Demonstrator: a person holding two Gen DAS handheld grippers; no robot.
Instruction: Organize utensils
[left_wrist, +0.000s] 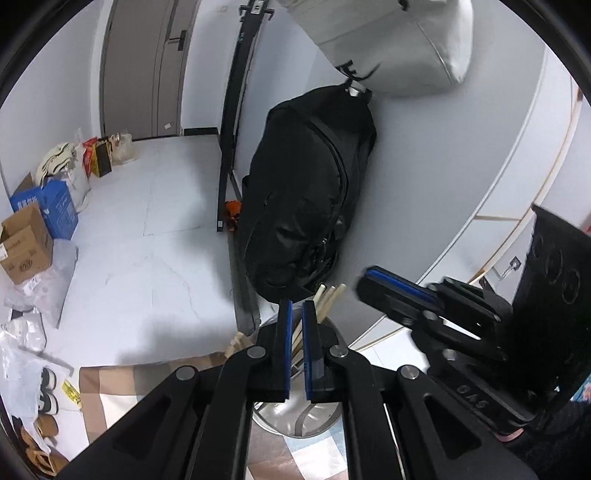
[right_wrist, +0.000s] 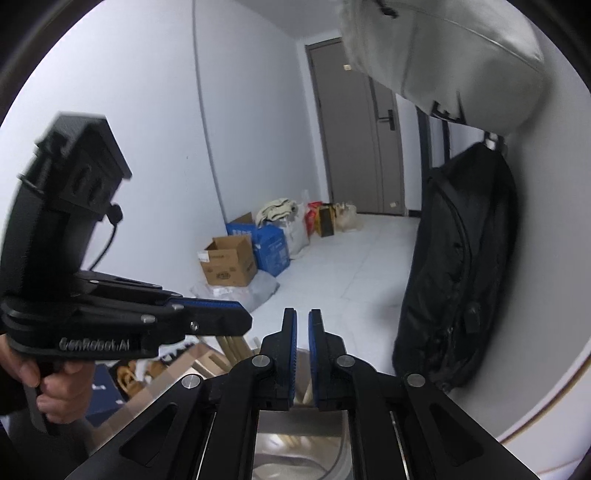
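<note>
Right now the biggest thing ahead of me is the black backpack (left_wrist: 306, 192), hanging on the wall beyond the metal holder (left_wrist: 295, 421), and I only note it as the backdrop. The checked tablecloth (left_wrist: 110, 387) lies under the holder and spreads to its left. The holder itself, a shiny round cup, sits directly below both claws, its mouth facing up at me. My left gripper (left_wrist: 297, 306) hangs over the holder's rim, tilted down into it, pads parted by a narrow slit and pressing on nothing as far as I can see. My right gripper (right_wrist: 303, 314) hovers over the same holder from its right side, all but clenched with nothing in it. The chopsticks (left_wrist: 328, 299), pale wooden sticks, stand in the holder with their long axis running steeply up and leaning away toward the backpack side, their tops poking out just past the left pads; some of their length shows through the slit, but I judge they lie behind the pads and are not pinched. So the relation that matters to me is this: the sticks rise from the holder just ahead of the left claw, nearly in line with its slit, and the left hand is the nearer one. I judge any regrasp would fall to it, closing across the shafts.
</note>
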